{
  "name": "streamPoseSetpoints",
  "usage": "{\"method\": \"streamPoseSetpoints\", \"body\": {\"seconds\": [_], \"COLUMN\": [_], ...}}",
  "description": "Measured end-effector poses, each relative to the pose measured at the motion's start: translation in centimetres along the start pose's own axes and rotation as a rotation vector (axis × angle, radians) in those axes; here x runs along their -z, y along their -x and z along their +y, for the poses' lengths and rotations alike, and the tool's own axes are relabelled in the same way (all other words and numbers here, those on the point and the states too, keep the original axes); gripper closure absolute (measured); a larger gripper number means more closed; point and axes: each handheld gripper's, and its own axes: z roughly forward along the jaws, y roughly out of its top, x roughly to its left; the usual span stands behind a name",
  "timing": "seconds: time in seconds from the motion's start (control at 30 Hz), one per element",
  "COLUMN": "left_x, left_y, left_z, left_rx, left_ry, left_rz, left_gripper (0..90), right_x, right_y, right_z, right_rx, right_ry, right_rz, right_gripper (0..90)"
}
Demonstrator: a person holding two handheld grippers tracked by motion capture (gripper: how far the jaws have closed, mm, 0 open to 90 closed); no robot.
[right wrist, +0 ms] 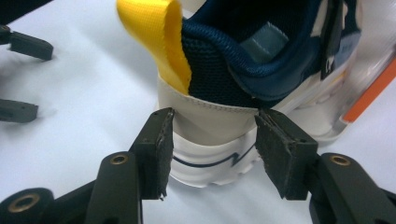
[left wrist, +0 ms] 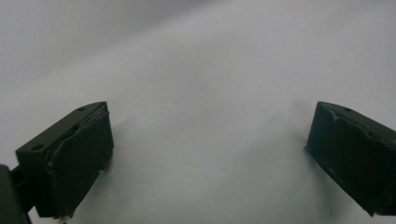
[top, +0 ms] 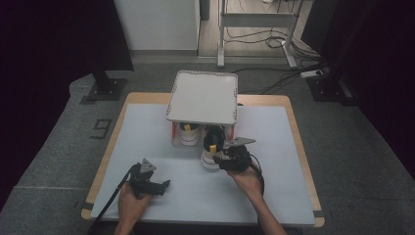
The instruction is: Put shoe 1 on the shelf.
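A white and navy shoe [top: 211, 149] with a yellow heel tab [right wrist: 154, 42] stands on the white mat, its toe under the front of a white rack [top: 203, 98]. My right gripper [top: 220, 159] is behind the shoe [right wrist: 219, 74]. In the right gripper view, my right gripper [right wrist: 212, 140] is shut on the cream heel, one pad against each side. A second white shoe [top: 187, 133] sits under the rack to the left. My left gripper [top: 164, 185] lies low over the mat at the front left, open, and my left gripper [left wrist: 210, 149] has nothing between its jaws.
The white mat [top: 274, 161] covers most of a wooden table [top: 292, 113]. The rack has a flat tray top and orange legs [right wrist: 369, 88]. My left gripper [right wrist: 25, 79] shows far left in the right gripper view. Stands and cables lie on the floor beyond.
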Motion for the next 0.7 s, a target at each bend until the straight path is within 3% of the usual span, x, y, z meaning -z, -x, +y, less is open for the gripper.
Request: {"method": "streamPoseSetpoints", "body": {"seconds": [0.2, 0.33, 0.47, 0.7], "left_x": [0.0, 0.0, 0.0, 0.0], "left_y": [0.0, 0.0, 0.0, 0.0], "left_z": [0.0, 0.0, 0.0, 0.0], "left_rx": [0.0, -0.001, 0.001, -0.001], "left_ry": [-0.001, -0.001, 0.001, -0.001], "left_rz": [-0.001, -0.001, -0.001, -0.001], "left_gripper": [0.4, 0.4, 0.4, 0.3], "right_x": [1.6, 2.4, 1.2, -0.1], "right_y": [-0.7, -1.8, -3.1, -3.1], "right_z": [-0.2, -0.5, -0.4, 0.1], "right_rx": [0.002, 0.034, 0.09, 0.097], "right_ry": [0.025, 0.03, 0.015, 0.022], "right_rz": [-0.005, 0.044, 0.067, 0.022], "right_gripper": [55.2, 63.2, 64.1, 67.9]}}
